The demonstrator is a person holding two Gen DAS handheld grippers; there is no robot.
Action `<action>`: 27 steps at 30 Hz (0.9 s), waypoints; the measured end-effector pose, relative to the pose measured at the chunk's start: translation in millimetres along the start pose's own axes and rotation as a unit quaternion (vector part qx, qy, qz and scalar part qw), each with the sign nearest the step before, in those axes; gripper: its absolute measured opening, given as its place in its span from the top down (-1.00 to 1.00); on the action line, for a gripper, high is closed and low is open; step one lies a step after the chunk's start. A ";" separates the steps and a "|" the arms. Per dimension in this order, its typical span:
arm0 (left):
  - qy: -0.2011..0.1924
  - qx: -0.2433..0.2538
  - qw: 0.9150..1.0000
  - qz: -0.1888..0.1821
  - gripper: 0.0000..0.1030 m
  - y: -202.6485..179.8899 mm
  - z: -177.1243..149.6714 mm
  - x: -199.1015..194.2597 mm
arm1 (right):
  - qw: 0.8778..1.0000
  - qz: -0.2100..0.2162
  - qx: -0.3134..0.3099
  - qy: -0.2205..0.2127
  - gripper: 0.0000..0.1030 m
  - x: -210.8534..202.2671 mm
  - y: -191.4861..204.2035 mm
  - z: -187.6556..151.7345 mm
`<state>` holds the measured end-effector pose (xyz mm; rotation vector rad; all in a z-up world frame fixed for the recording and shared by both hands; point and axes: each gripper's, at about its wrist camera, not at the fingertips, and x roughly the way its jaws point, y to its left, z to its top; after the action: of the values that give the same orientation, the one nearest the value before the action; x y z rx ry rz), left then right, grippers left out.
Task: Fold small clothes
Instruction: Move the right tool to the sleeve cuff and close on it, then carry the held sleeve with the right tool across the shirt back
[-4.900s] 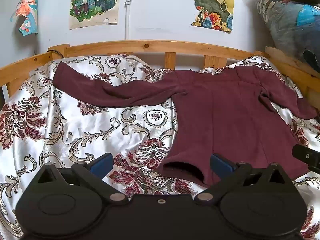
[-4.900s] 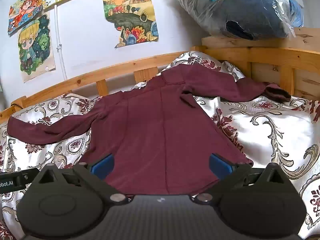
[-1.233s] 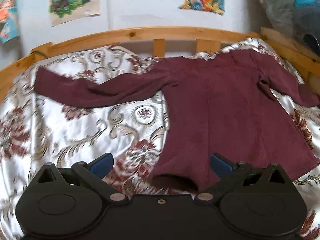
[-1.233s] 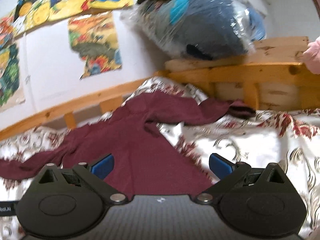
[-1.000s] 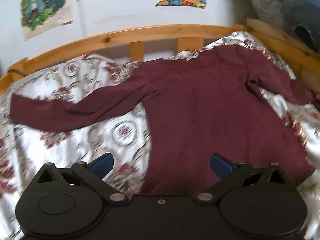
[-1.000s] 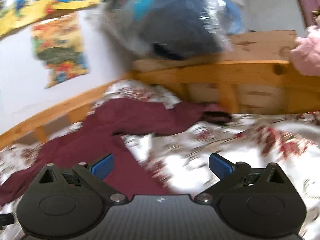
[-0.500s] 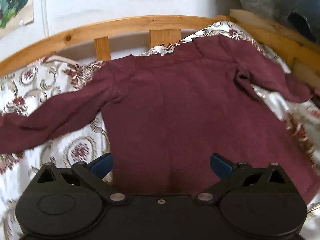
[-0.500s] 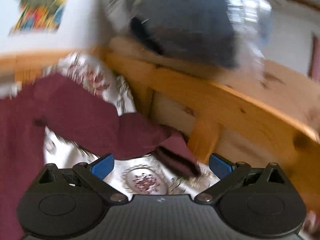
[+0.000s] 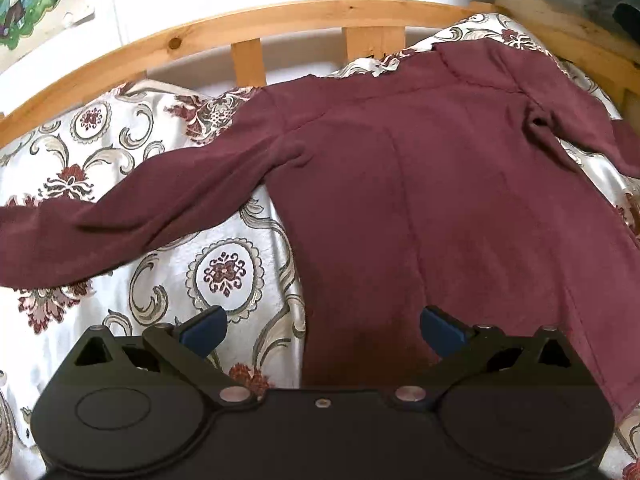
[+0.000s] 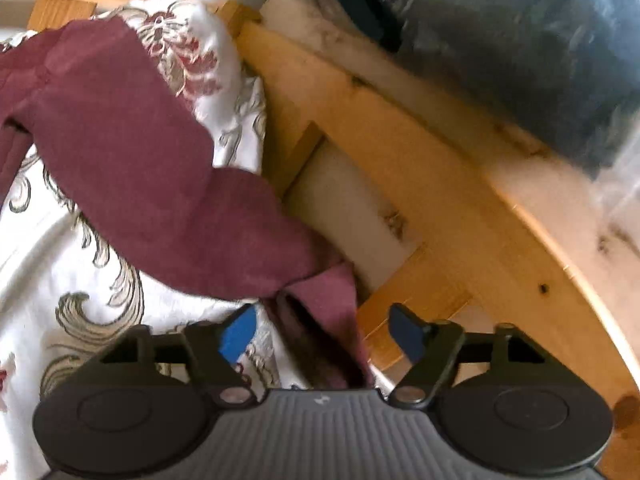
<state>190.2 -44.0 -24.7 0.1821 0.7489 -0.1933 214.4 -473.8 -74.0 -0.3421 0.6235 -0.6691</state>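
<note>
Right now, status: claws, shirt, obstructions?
Left claw open over shirt hem. Right claw has just been closing, sleeve cuff between its pads, not yet pinched. Wooden bed rail close beside cuff.

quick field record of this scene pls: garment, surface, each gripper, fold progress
garment: maroon top, spread flat, sleeves out to both sides
surface: floral bedspread inside a wooden bed rail
left gripper: open, over the hem, nothing gripped
right gripper: jaws have just been closing, sleeve cuff between the fingers, pads not yet pressing it
background: bagged bundle on the rail
fold progress: no fold made yet
</note>
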 end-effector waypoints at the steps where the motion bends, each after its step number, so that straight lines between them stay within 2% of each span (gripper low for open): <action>1: -0.001 -0.002 1.000 0.000 -0.99 -0.5 0.2 -0.2 | 1.000 0.005 0.001 0.002 -0.09 1.6 0.0 -1.5; 2: -0.002 -0.002 1.000 -0.001 -0.99 -1.5 0.4 -0.6 | 1.000 0.007 0.001 0.004 0.02 2.0 -0.4 -2.8; 4: -0.005 0.000 1.000 -0.005 -0.99 -4.3 1.4 -1.3 | 1.000 0.009 0.004 0.001 0.47 1.3 -1.5 -3.9; 5: -0.007 0.003 1.000 -0.007 -0.99 -5.9 1.7 -1.9 | 1.000 0.012 0.007 0.000 0.60 0.8 -2.6 -3.7; 6: -0.007 0.005 1.000 -0.009 -0.99 -7.7 1.8 -2.5 | 1.000 0.016 0.010 -0.002 0.82 -0.6 -4.0 -3.1; 7: -0.008 0.007 1.000 -0.010 -0.99 -9.1 1.8 -3.3 | 1.000 0.019 0.013 -0.005 0.91 -2.0 -6.0 -2.7; 10: -0.013 0.006 1.000 -0.017 -0.99 -11.6 2.6 -6.0 | 0.999 0.026 0.025 -0.022 0.94 -11.9 -12.8 -0.3; 14: -0.019 0.001 1.000 -0.023 -0.99 -13.8 5.3 -9.0 | 0.995 0.054 0.058 -0.056 0.95 -37.8 -29.2 11.5; 17: -0.023 -0.001 0.999 -0.026 -0.99 -15.0 8.2 -10.6 | 0.988 0.088 0.094 -0.086 0.95 -63.6 -45.2 28.2; 21: -0.030 -0.006 0.999 -0.035 -0.99 -14.3 13.7 -13.3 | 0.972 0.141 0.126 -0.138 0.95 -103.0 -59.5 55.8; 27: -0.047 -0.017 0.998 -0.042 -0.99 -9.2 20.1 -21.3 | 0.938 0.242 0.140 -0.207 0.95 -155.4 -52.1 95.4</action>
<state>185.9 -55.2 3.5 0.1080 0.6672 -0.2661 155.1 -399.5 90.1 -0.0494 0.1867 -0.1927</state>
